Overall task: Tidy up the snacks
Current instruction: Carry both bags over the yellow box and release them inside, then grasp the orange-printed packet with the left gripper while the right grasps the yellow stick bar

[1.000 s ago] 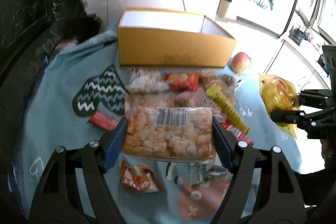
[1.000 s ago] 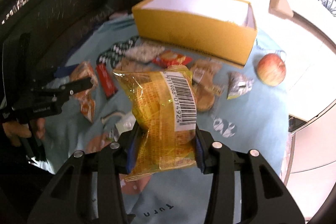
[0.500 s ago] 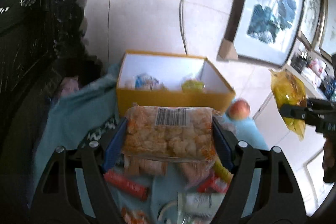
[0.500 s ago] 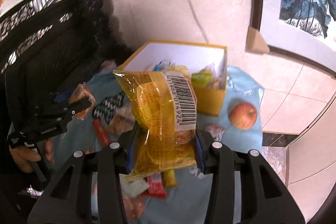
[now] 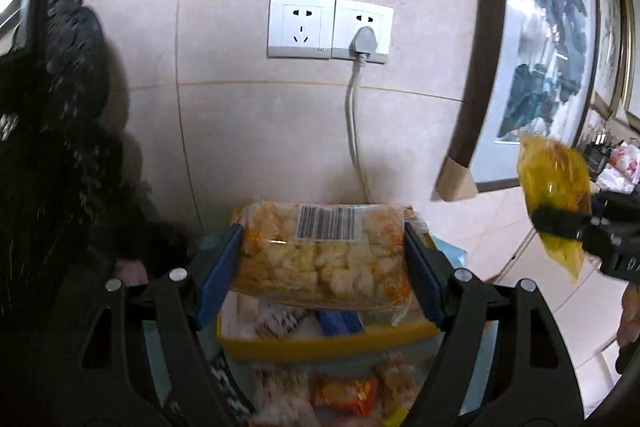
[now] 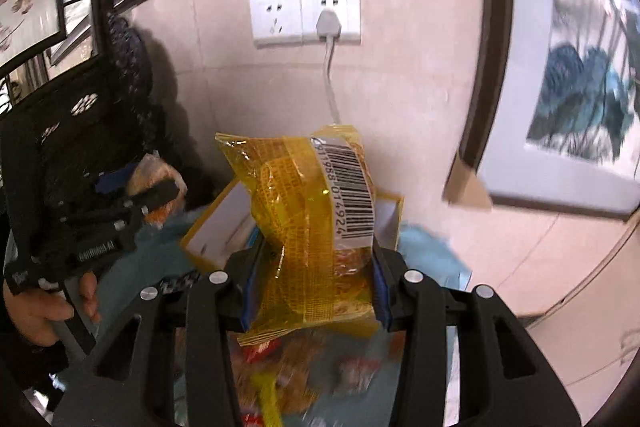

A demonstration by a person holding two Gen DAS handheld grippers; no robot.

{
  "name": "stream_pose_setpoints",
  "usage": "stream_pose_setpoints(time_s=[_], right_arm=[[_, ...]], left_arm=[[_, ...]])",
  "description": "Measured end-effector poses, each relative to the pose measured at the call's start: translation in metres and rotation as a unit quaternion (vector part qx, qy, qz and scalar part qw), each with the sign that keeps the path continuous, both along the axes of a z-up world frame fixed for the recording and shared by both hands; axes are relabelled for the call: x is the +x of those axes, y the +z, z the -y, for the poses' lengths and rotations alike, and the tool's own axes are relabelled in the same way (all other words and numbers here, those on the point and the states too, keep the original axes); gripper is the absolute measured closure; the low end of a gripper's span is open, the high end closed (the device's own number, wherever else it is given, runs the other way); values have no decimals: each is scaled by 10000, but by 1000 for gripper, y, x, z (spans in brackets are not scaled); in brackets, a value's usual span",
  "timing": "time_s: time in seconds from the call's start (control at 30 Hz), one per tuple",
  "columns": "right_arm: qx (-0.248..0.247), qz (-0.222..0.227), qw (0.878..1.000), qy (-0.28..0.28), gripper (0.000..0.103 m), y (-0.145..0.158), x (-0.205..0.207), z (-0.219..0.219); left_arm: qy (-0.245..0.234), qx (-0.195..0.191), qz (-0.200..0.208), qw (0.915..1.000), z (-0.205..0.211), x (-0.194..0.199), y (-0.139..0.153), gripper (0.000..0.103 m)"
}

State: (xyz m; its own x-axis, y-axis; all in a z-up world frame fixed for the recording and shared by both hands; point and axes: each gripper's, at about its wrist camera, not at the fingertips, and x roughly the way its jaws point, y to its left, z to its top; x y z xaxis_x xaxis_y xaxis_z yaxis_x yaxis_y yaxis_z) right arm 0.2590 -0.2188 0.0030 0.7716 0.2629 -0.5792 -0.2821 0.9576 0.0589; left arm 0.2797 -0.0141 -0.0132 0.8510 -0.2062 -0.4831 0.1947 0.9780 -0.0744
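A clear pack of pale, orange-dusted puffed snacks (image 5: 324,259), barcode label up, sat crosswise between the blue-padded fingers (image 5: 218,275) of the left gripper (image 5: 324,267), which stood wide apart and pressed on both of its short ends. It hung above the yellow cardboard box (image 5: 320,345), whose white inside already held a few wrapped items, blurred beyond telling.

The right gripper (image 6: 314,283) had its fingers (image 6: 248,287) drawn fairly close on the lower part of a yellow translucent bag (image 6: 304,223), which stood upright with its barcode strip on the right. From the left camera that bag (image 5: 554,203) showed at the far right, well apart from the puffed pack. The box (image 6: 216,223) lay just behind and below the bag, left of it.

Nearer than the box, loose snacks lay blurred on a light-blue cloth (image 6: 432,251) over the surface, among them an orange packet (image 5: 344,395). On the tiled wall behind was a white double socket (image 5: 330,29) with a grey plug and cord in its right half. Framed paintings (image 5: 548,39) hung to the right. A person's hand (image 6: 44,303) gripped the left gripper's handle at the left edge.
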Motion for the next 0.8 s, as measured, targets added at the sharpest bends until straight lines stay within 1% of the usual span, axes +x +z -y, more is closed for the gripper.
stream_pose_setpoints(time_s=[0.03,0.07,0.1,0.13,0.17,0.2,0.27,0.33,0.47,0.53,0.63,0.67,0.73,0.8], right_arm=[[-43,4,10000,31,51,1,11,-3],[-218,-44,9997,-50,42,0,28,-7],[-334,-58,9993,-133,31,-1,36,-9],[-472,-85,9986,-206,31,-3,44,-11],[-590,-109,9979,-243,31,-6,47,-13],[-630,-61,9977,-258,31,-9,46,-13],[-498,-36,9986,-195,31,-15,38,-10],[-446,-214,9986,-162,31,-30,29,-6],[-457,-587,9972,-92,31,-64,9,-3],[-404,-733,9964,-99,31,-82,-11,0],[-397,-1081,9933,-12,31,-112,-38,0],[-419,-1259,9911,52,31,-128,-50,-1],[-559,-1504,9869,167,31,-151,-67,-5],[-676,-1691,9831,203,31,-175,-85,-8]], left_arm=[[68,49,7,10000,1,11,2,23],[144,86,-10,9999,3,24,4,18],[191,95,-86,9997,4,36,5,13],[267,116,-175,9994,3,45,4,7],[322,138,-225,9991,2,49,3,5],[346,162,-265,9989,0,51,0,5],[309,229,-305,9988,-6,48,-7,4],[324,309,-352,9984,-12,40,-18,4],[321,149,-717,9968,-25,20,-47,4],[388,92,-842,9957,-32,6,-59,4],[619,-80,-1107,9919,-44,-25,-87,4],[690,-98,-1233,9899,-48,-38,-100,4],[823,-108,-1511,9850,-54,-69,-132,4],[893,13,-1813,9794,-57,-93,-161,4]])
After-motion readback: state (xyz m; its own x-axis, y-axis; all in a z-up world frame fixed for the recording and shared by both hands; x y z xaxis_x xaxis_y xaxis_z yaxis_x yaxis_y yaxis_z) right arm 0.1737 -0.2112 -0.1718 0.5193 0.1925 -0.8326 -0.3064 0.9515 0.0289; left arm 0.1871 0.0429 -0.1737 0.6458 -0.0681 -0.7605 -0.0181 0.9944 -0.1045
